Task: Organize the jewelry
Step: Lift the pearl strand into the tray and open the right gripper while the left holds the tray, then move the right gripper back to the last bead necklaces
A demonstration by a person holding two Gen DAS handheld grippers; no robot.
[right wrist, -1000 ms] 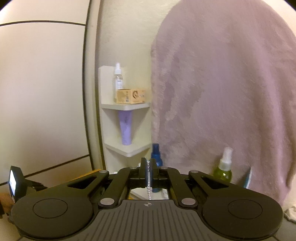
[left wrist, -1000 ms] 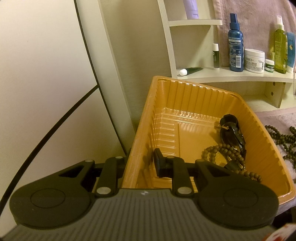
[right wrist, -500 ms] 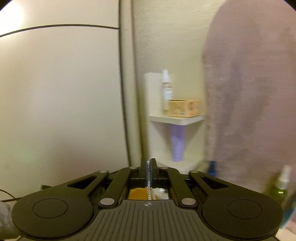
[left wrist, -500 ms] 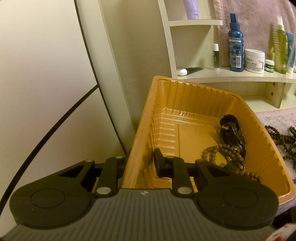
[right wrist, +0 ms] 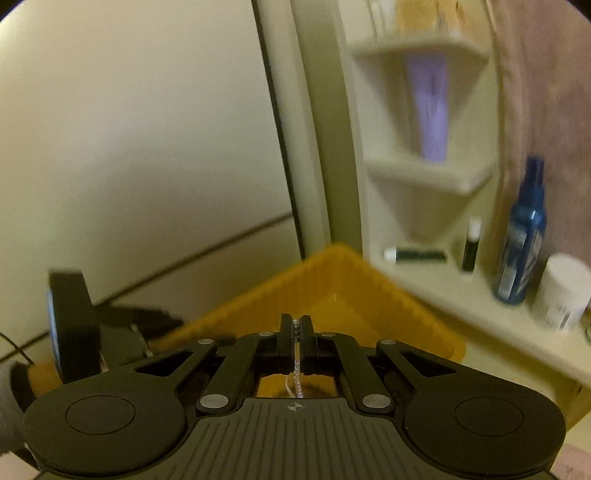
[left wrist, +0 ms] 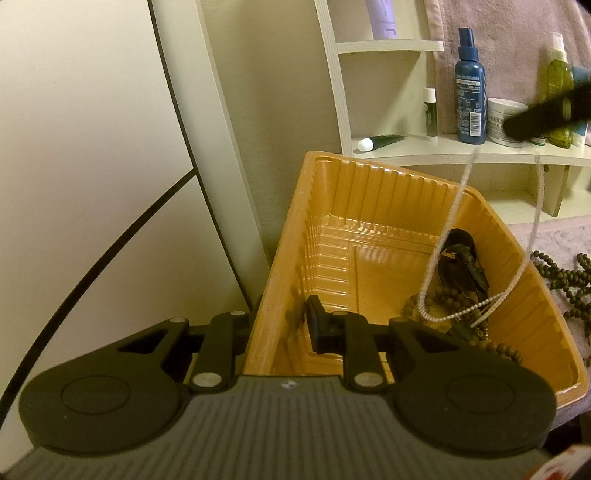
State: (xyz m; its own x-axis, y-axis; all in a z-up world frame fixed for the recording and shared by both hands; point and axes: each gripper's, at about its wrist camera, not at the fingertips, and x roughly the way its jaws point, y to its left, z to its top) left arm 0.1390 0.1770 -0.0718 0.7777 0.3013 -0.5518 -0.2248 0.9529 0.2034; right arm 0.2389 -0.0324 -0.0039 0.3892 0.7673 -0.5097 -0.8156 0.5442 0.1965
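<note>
The left tongs are clamped on the near-left wall of an orange plastic tray, one finger outside the wall and the other inside it, so the wall sits pinched between them. The tray stands tilted against a pale wall, its far corner rising toward a white corner shelf.

The right tongs are closed tight on a thin white bead chain, which runs between the two fingers and hangs down below them. In the left wrist view these tongs appear as a dark blurred bar at the upper right, and the chain drops from it in two strands into the tray, where its lowest loop lies on the things already inside.

Those things sit in the near-right part of the tray: a string of brown wooden beads and a dark strap-like piece just beyond it. More dark beads lie outside the tray to the right, on a pinkish cloth.

On the shelf stand a blue spray bottle, a white jar, a green bottle, a small dark tube with a white cap and a green tube lying flat. A lilac tube stands on a higher shelf. The right wrist view is blurred.
</note>
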